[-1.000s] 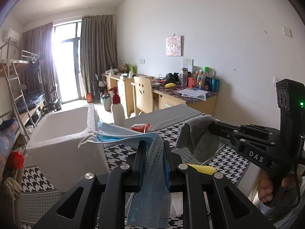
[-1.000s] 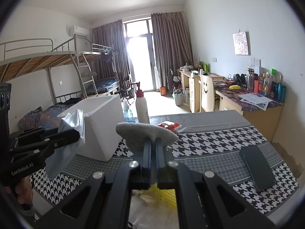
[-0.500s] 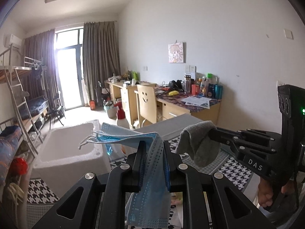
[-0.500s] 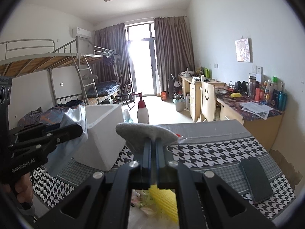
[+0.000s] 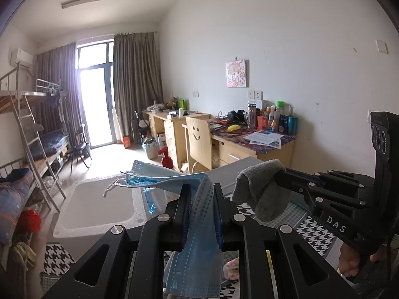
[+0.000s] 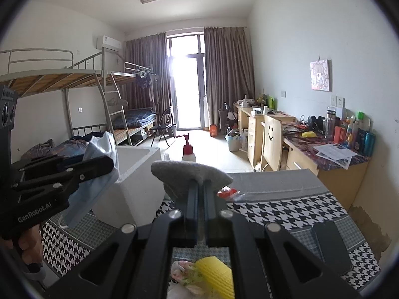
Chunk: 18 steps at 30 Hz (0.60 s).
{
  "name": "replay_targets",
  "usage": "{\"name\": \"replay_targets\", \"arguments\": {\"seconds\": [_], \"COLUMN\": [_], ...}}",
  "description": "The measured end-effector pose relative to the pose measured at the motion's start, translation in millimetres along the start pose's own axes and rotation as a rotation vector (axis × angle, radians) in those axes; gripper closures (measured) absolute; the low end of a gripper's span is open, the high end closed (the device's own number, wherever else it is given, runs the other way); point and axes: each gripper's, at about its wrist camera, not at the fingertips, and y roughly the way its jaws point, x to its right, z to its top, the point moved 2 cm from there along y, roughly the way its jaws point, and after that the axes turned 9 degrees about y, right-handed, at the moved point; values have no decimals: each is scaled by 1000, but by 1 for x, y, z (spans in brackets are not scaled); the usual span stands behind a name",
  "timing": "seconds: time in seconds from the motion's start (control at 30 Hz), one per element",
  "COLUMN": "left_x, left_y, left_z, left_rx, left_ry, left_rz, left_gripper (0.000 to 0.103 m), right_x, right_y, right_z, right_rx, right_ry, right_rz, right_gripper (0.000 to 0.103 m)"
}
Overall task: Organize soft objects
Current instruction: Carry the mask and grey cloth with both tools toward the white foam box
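Both grippers have risen since a second ago; left gripper point(image 5: 201, 194) clamps the mask point(image 5: 197, 249), right gripper point(image 6: 201, 191) pinches the sock point(image 6: 189, 172); carrying step; next, drop both into the box point(image 5: 99, 206) at ten o'clock.

Legible markings, two entries:
- "DAS", white capitals, on black body of right gripper point(image 5: 276, 178), seen from left wrist view.
- "GenRobot.AI", white lettering, on black side of left gripper point(image 6: 109, 162), seen from right wrist view.

Papers, bottle labels on far desk: print too small to read.
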Motion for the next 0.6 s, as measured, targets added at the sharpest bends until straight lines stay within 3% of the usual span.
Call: {"name": "replay_targets", "arguments": {"seconds": [0.6], "left_x": [-27], "left_y": [4], "left_z": [21], "left_rx": [22], "left_ry": [-31], "left_rz": [84], "left_gripper": [85], "right_x": [-16], "right_y": [15], "right_z": [24], "right_rx": [23], "right_ry": [-32], "right_rz": [48], "right_gripper": [97]}}
